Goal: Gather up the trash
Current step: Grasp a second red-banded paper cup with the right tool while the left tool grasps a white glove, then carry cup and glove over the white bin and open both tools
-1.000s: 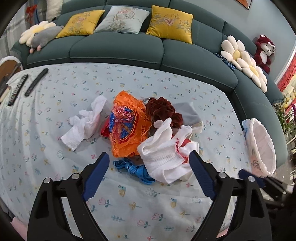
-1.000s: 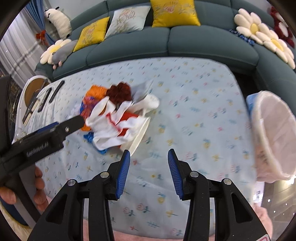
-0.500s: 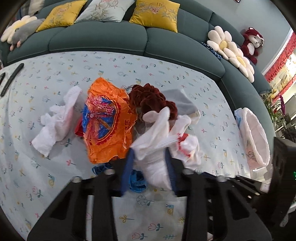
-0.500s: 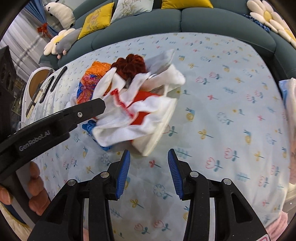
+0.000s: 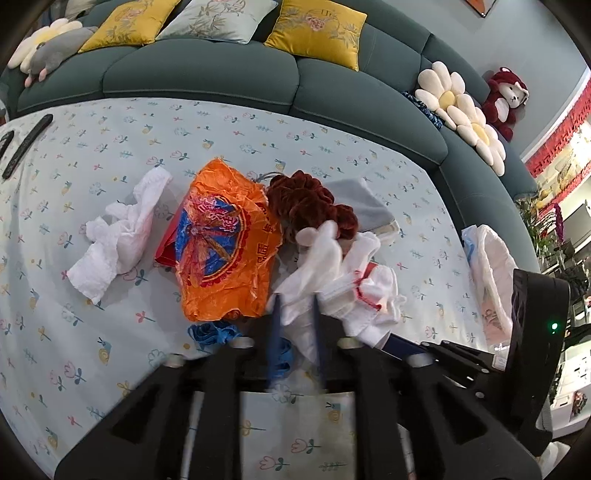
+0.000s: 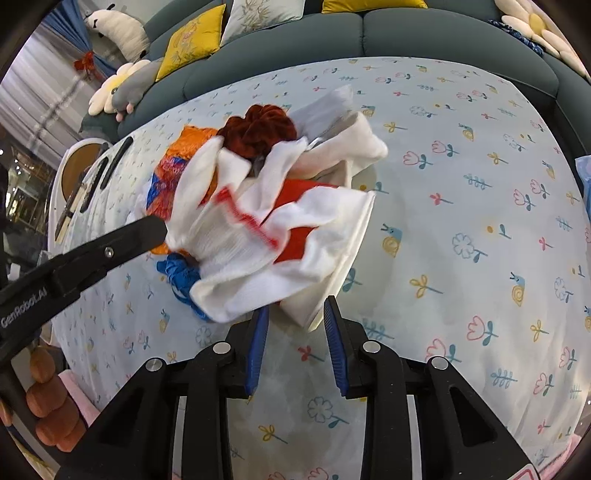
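A: Where is the crumpled white red-trimmed plastic bag (image 5: 334, 295) found?
B: In the litter pile on the floral tablecloth (image 5: 110, 332), just beside the orange printed wrapper (image 5: 221, 243). It is pinched by the left gripper (image 5: 295, 306).
A: And the right gripper (image 6: 295, 314)?
B: Its fingers are parted, nothing held, just beside the bag.

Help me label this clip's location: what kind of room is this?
Probably a living room, perhaps a staged one: a curved teal sofa with yellow cushions wraps a table under a floral cloth, with remote controls on it.
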`<state>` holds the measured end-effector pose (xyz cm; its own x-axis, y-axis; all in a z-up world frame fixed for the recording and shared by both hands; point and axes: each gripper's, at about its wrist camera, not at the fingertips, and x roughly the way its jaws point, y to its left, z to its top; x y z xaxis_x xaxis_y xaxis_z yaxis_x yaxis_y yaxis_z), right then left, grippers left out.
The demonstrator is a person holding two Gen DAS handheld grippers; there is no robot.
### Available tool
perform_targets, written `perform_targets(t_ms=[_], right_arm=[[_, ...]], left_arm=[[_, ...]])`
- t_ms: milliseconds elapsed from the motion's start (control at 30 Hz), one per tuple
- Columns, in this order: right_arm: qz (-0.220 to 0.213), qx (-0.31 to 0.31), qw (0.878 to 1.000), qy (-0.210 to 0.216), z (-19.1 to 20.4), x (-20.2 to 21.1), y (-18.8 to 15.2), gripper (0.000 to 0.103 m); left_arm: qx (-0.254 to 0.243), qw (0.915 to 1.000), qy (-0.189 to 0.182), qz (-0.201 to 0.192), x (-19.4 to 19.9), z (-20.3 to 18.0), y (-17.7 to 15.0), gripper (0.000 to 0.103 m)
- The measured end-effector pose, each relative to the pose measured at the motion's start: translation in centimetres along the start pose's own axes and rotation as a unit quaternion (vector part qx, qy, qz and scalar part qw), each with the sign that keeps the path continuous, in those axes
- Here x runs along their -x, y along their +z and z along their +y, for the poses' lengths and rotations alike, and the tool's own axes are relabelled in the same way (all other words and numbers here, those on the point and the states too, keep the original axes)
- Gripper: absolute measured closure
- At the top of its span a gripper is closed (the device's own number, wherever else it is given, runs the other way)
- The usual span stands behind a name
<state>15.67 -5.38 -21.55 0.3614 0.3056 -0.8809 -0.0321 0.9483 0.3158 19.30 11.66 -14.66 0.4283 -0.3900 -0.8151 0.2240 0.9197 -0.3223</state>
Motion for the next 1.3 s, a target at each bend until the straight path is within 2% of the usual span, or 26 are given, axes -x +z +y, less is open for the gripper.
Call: perform_targets(t_ms=[33, 67, 200, 233, 267, 367, 433, 700, 867, 1300], right_arm=[[0.001, 0.002, 1.0, 0.003, 0.1, 0.0, 0.0, 0.082], [0.0, 0.004, 1.0, 0.004, 0.1, 0.0, 0.0, 0.085], [0.001, 0.006, 1.0, 0.012, 0.3, -0.1, 0.0, 0.09], [0.0, 0.006, 1.0, 0.014, 0.4, 0.0, -0.1, 0.091], [0.0, 0.006, 1.0, 0.015, 0.4, 0.1, -0.2, 0.091], [-0.002, 0.004, 1.0, 0.019, 0.3, 0.5, -0.4, 0.093], [-0.004, 0.003, 1.0, 0.019, 0.2, 1.1, -0.5, 0.094], [-0.033, -0.001, 0.999, 0.013, -0.1, 4.5, -0.6, 0.099], [-0.065, -0.012, 0.998, 0.009, -1.2, 8.2, -0.6, 0.099], [-0.169, -0.041, 0.985, -0.011, -5.8, 19.2, -0.5, 0.099]], left_arm=[[-0.001, 1.0, 0.001, -0.003, 0.0, -0.3, 0.1, 0.061], [-0.005, 1.0, 0.001, -0.005, -0.1, -0.5, 0.2, 0.058], [-0.013, 0.9998, -0.002, 0.017, -1.8, -1.1, 0.3, 0.061], [-0.013, 0.9997, -0.003, 0.02, -2.0, -1.2, 0.3, 0.068], [-0.014, 0.9996, -0.006, 0.024, -2.2, -1.2, 0.2, 0.079], [-0.014, 0.9993, -0.014, 0.031, -2.4, -1.3, -0.2, 0.096], [-0.019, 0.9995, -0.011, 0.025, -2.0, -1.6, -0.4, 0.101], [-0.02, 0.9998, -0.009, -0.002, 1.1, -3.4, -0.3, 0.102], [-0.02, 0.9993, -0.014, -0.03, 3.8, -5.4, 0.4, 0.102], [-0.055, 0.9925, -0.051, -0.096, 9.9, -14.0, 3.0, 0.102]])
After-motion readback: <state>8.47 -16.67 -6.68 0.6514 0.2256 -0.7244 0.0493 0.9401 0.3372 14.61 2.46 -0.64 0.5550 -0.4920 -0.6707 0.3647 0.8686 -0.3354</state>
